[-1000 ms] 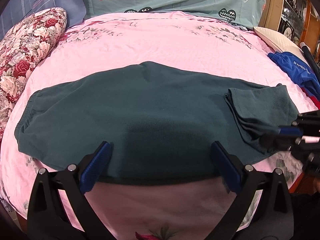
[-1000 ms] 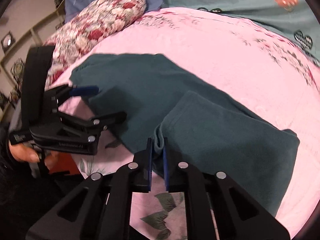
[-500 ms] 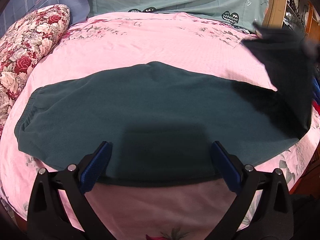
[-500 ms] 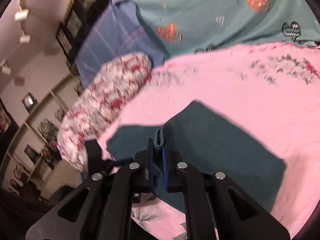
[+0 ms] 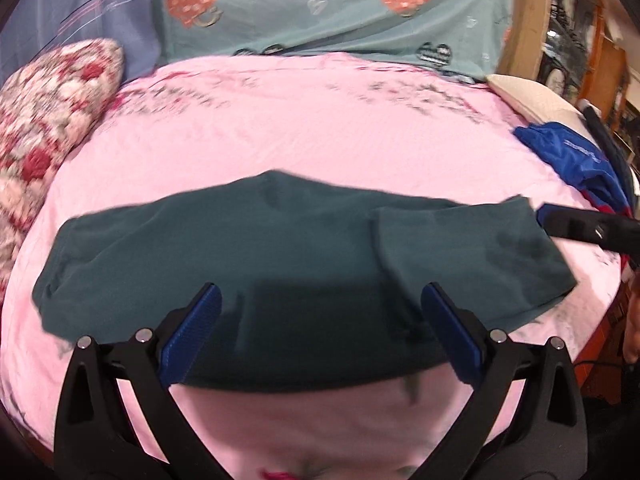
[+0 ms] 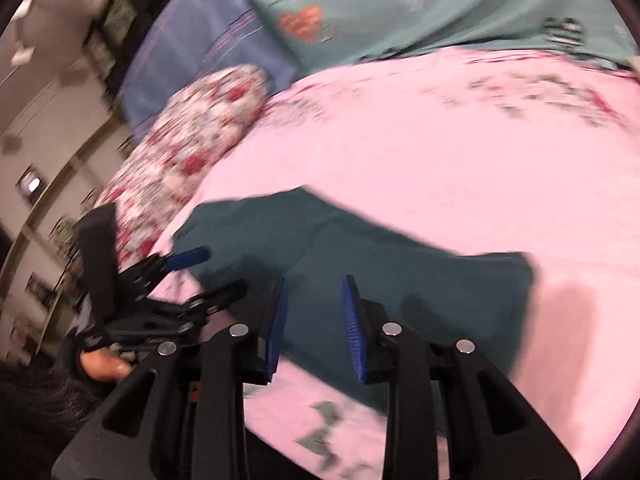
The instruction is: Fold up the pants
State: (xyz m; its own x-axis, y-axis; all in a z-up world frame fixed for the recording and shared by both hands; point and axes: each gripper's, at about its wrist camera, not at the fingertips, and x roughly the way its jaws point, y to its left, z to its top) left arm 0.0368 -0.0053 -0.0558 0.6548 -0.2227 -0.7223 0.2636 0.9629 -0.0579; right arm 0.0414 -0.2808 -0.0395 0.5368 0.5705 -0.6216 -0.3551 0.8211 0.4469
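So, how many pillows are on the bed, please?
2 in clear view: a floral pillow at the bed's left edge, a cream pillow at the far right corner. The teal bedding at the head may hide more.

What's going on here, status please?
Left tool open over pants. Right tool just opening, empty. Leg end folded over, flat on sheet. Nothing in the way.

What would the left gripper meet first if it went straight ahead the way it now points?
Most likely the dark green pants on the pink bedsheet: the open left gripper points down at their near edge, though depth is unclear.
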